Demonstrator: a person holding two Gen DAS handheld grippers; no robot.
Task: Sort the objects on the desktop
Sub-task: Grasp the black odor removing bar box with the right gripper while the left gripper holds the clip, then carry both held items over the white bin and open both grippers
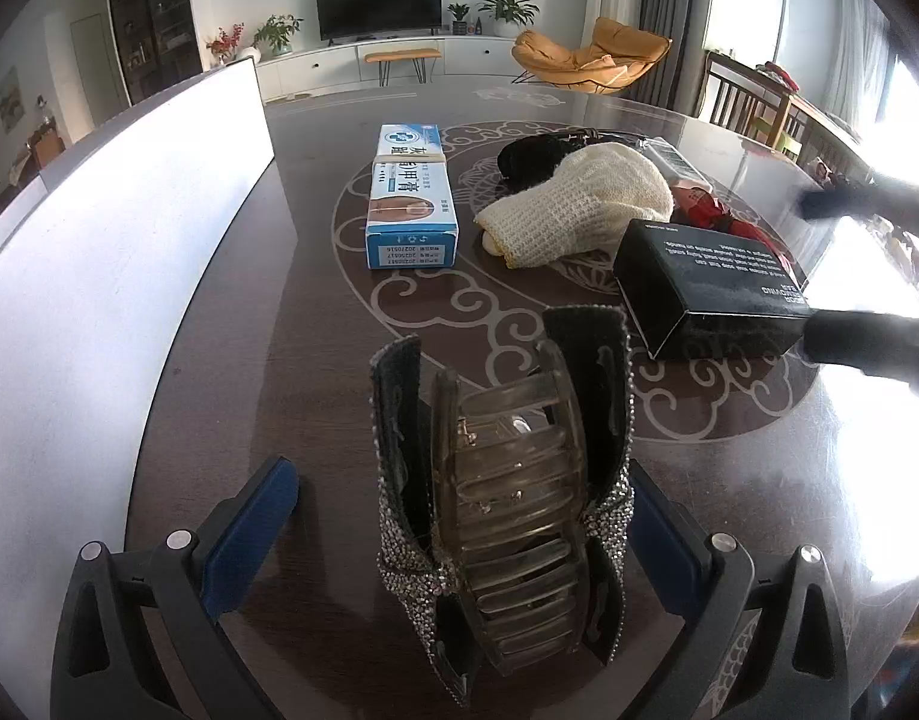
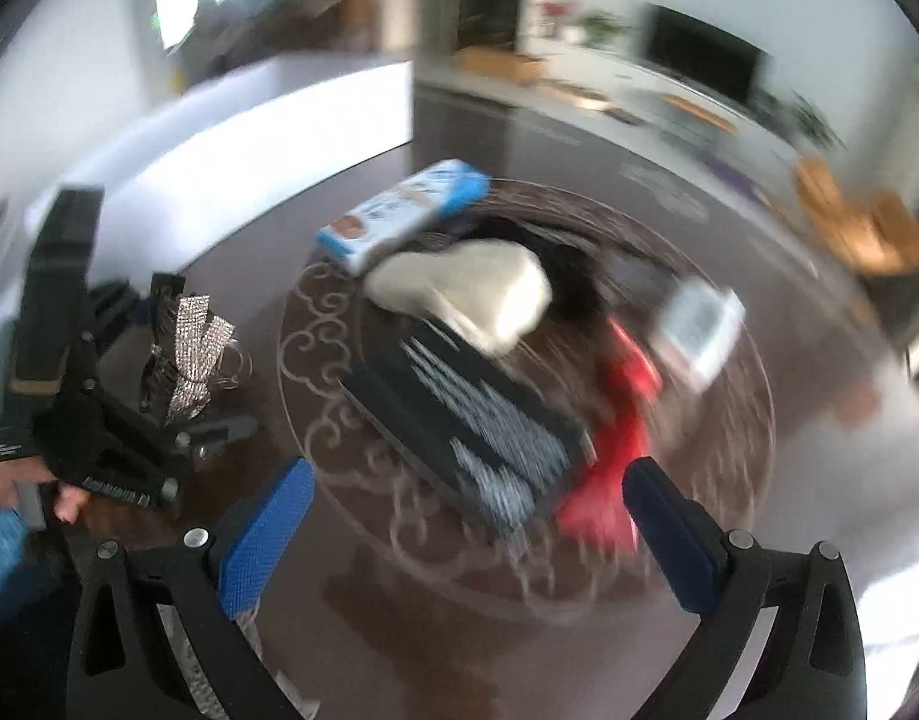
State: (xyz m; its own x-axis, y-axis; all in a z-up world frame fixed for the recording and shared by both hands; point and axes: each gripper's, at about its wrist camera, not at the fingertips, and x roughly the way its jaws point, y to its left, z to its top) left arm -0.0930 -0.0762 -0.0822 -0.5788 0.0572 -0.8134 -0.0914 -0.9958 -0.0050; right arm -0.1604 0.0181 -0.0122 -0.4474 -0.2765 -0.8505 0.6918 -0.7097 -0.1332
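Note:
A clear hair claw clip with a rhinestone bow (image 1: pixel 507 516) stands on the dark table between my left gripper's (image 1: pixel 456 516) blue pads. That gripper is open: the left pad is well clear of the clip and the right pad is close beside the bow. The clip (image 2: pixel 189 354) also shows at the left of the blurred right wrist view. A black box (image 1: pixel 705 282) lies to the right, and my right gripper (image 2: pixel 468 531) hovers open just in front of the black box (image 2: pixel 459 420). Its dark fingers (image 1: pixel 867 342) straddle the box's right end.
A tall white bin (image 1: pixel 129 228) stands along the left. A blue-and-white carton (image 1: pixel 411 198), a cream knitted cloth (image 1: pixel 579 210), a black item (image 1: pixel 537 159), a clear barcoded packet (image 1: pixel 675 159) and a red item (image 2: pixel 615 450) lie mid-table. A hand (image 2: pixel 63 492) holds the left gripper.

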